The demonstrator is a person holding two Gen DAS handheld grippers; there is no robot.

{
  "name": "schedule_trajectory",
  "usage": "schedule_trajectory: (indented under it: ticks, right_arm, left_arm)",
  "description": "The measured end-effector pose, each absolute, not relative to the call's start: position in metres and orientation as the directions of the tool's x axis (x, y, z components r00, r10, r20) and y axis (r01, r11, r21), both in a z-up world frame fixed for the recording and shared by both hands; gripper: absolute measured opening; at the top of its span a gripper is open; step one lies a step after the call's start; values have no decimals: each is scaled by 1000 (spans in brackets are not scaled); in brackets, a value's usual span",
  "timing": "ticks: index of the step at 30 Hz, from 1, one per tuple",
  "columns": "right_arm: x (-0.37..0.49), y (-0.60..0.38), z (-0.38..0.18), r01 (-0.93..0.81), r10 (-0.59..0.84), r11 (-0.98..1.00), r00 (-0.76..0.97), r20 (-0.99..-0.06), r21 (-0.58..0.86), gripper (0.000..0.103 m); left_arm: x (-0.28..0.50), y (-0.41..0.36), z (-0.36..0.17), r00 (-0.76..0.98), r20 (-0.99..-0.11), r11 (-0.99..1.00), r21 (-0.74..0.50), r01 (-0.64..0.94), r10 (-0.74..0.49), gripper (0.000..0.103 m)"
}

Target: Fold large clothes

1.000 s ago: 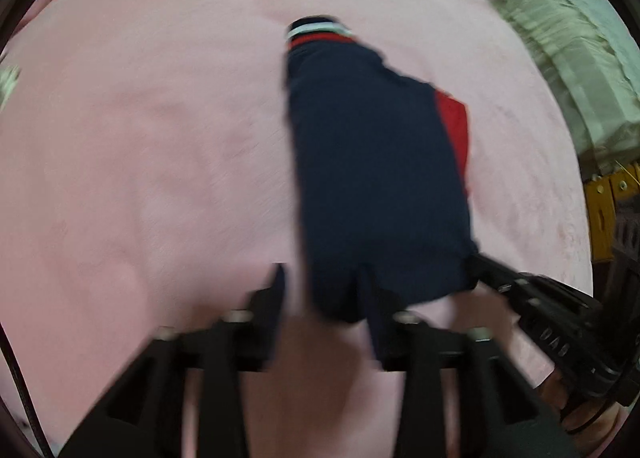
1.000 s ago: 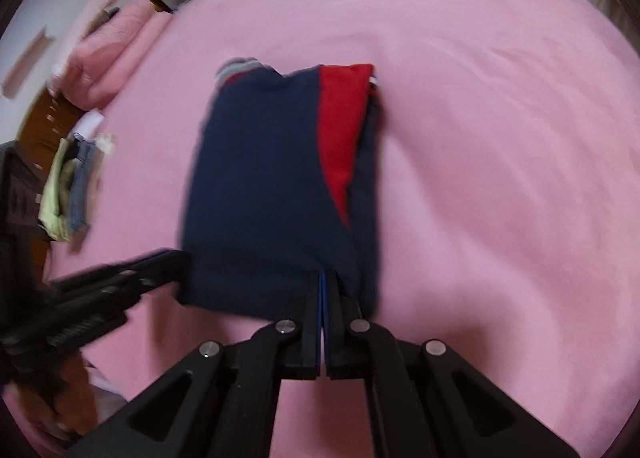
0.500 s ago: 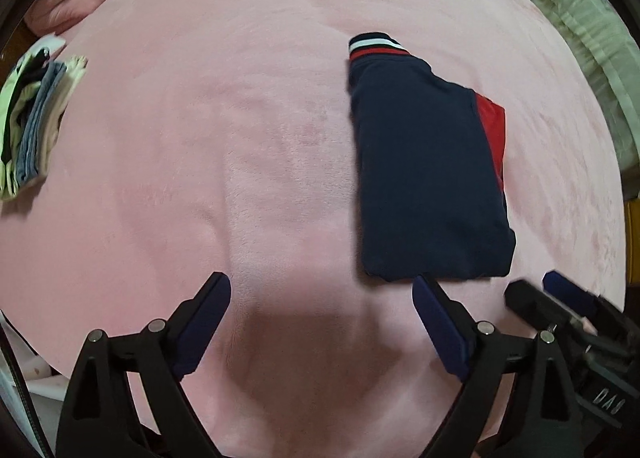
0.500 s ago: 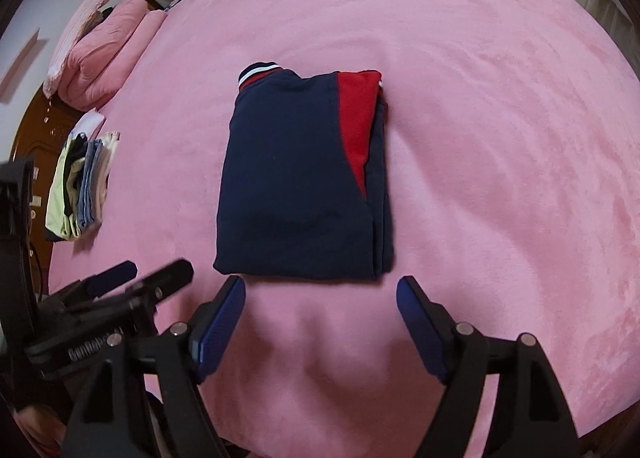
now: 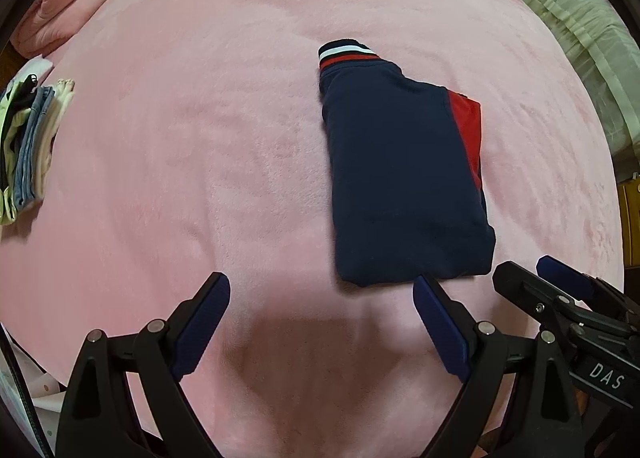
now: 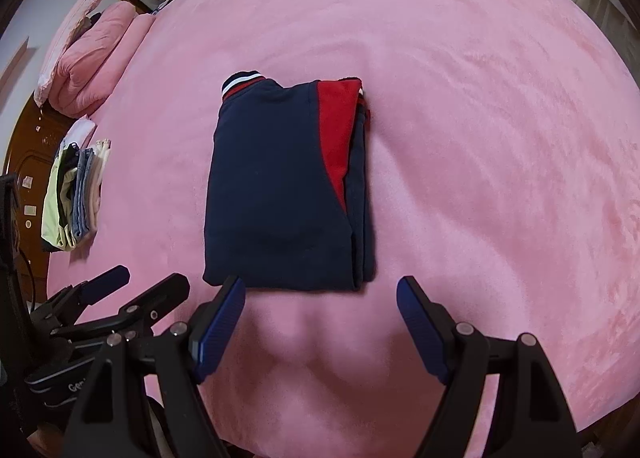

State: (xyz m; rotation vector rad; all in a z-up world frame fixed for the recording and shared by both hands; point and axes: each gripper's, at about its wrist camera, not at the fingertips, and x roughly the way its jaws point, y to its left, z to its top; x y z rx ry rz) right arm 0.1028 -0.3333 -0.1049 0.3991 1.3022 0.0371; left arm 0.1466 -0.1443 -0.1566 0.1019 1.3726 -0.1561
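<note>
A navy garment with a red panel and a striped cuff (image 5: 400, 177) lies folded into a neat rectangle on the pink bed cover (image 5: 200, 137). It also shows in the right wrist view (image 6: 280, 197). My left gripper (image 5: 322, 290) is open and empty, just short of the garment's near edge and to its left. My right gripper (image 6: 320, 290) is open and empty at the garment's near edge. The right gripper also shows at the lower right of the left wrist view (image 5: 540, 278), and the left gripper shows at the lower left of the right wrist view (image 6: 144, 286).
A stack of folded clothes (image 6: 76, 197) lies at the bed's left edge, also in the left wrist view (image 5: 28, 145). Pink pillows (image 6: 92, 61) lie at the far left. A wooden headboard (image 6: 28, 161) stands behind the stack. A pale curtain (image 5: 580, 25) hangs at the right.
Both grippers have opened, let go of the garment's near edge and drawn back. The folded garment now lies flat on the bed.
</note>
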Motion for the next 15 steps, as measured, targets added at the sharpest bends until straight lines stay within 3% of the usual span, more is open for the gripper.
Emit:
schedule_trajectory:
  ticks: [15]
  right_arm:
    - [106,-335,-105,184,259,931,274,-926,315,78]
  left_arm:
    - [150,-148,-151,195,-980,986,-15,166,-48,92]
